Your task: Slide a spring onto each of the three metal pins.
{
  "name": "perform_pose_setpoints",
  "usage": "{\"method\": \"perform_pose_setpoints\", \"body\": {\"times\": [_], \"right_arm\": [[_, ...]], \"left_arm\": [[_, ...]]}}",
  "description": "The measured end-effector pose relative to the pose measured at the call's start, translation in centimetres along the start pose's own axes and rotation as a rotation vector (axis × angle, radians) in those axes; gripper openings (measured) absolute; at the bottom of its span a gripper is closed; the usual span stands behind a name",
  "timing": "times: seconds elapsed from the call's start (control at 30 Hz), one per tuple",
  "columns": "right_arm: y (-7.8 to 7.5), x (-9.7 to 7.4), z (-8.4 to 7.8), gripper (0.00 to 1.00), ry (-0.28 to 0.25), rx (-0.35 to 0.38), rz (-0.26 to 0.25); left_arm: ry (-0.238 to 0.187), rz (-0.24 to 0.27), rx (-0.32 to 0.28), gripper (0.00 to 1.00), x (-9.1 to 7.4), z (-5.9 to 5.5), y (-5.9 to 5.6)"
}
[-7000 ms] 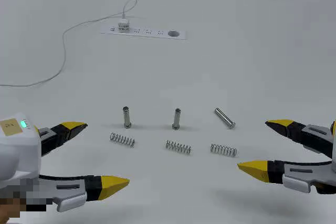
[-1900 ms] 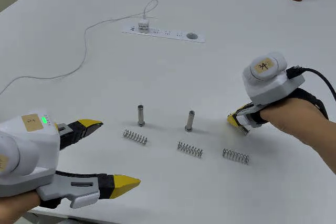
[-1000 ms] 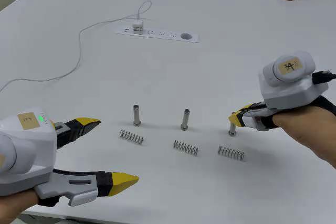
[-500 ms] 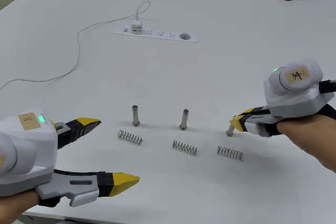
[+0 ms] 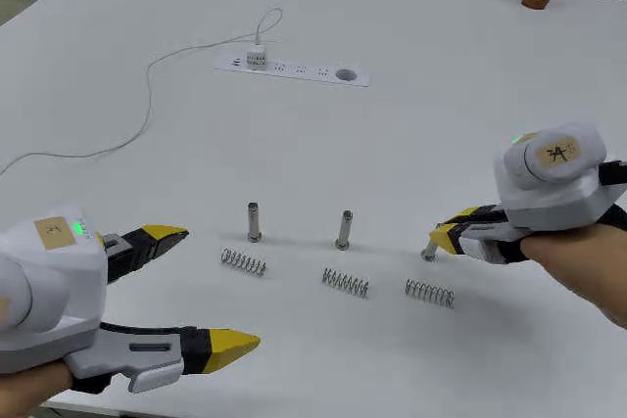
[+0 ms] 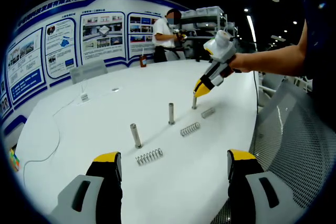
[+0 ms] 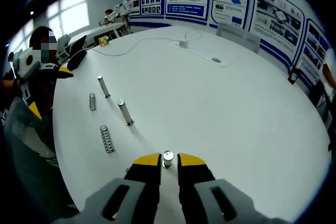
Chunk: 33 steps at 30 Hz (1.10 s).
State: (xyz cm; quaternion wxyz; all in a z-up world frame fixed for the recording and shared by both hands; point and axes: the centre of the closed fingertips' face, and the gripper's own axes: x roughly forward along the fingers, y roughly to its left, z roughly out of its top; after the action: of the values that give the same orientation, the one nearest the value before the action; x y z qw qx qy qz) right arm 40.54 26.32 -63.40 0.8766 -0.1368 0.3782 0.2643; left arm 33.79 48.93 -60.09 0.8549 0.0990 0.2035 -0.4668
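- Head view: three pins stand in a row on the table (image 5: 411,124): left pin (image 5: 254,222), middle pin (image 5: 344,230) and right pin (image 5: 429,253). None carries a spring.
- One spring lies flat just in front of each pin, apart from it: left spring (image 5: 243,261), middle spring (image 5: 345,282) and right spring (image 5: 429,293).
- Right gripper (image 7: 168,162): the jaws are drawn close about the top of the right pin, one on either side. I cannot tell whether they press on it or merely flank it.
- Left gripper (image 5: 201,288): the jaws are wide apart and hold nothing. It is near the left spring and clear of it.
- Pins, judged: solid metal, stiff and smooth, standing on a small foot. A sideways nudge would likely topple one. If a pin needs steadying, hold it low on the shank so the top stays free for the spring.
- Springs, judged: light coils of thin wire, soft along their length, and likely to roll on the smooth table. A hard clamp could crush or kink the coils.
- Hold, judged: take a spring across its coils toward one end with a gentle closing. Leave the other end open and clear of the pads so it can pass over the pin.
- Risk, judged: a lightly held spring may slip or flick from the pads. A spring lowered off-axis may push its pin over.
- Power strip (image 5: 294,70) and cable (image 5: 147,95) lie well behind the row and pose no hindrance.
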Motion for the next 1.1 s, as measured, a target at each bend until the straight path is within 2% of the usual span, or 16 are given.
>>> {"method": "perform_pose_setpoints", "body": {"times": [0.3,0.63,0.9,1.03,1.1], "right_arm": [[-0.1,-0.8,-0.5,0.15,-0.009,-0.001,-0.001],[1.7,-1.2,-1.8,0.15,0.014,-0.037,0.044],[4.7,-0.8,-2.0,0.14,0.052,-0.112,0.146],[5.1,0.1,-2.5,0.14,0.092,-0.157,0.185],[5.3,0.4,-2.6,0.14,0.115,-0.206,0.199]], "left_arm": [[0.001,-0.001,0.001,0.85,0.0,0.0,0.0],[0.002,-0.002,0.001,0.85,0.1,-0.1,-0.1],[0.003,0.000,0.002,0.85,0.0,-0.1,-0.1],[0.003,0.001,0.000,0.84,0.0,-0.2,-0.1],[0.004,0.000,0.000,0.84,0.0,-0.2,-0.1]]}}
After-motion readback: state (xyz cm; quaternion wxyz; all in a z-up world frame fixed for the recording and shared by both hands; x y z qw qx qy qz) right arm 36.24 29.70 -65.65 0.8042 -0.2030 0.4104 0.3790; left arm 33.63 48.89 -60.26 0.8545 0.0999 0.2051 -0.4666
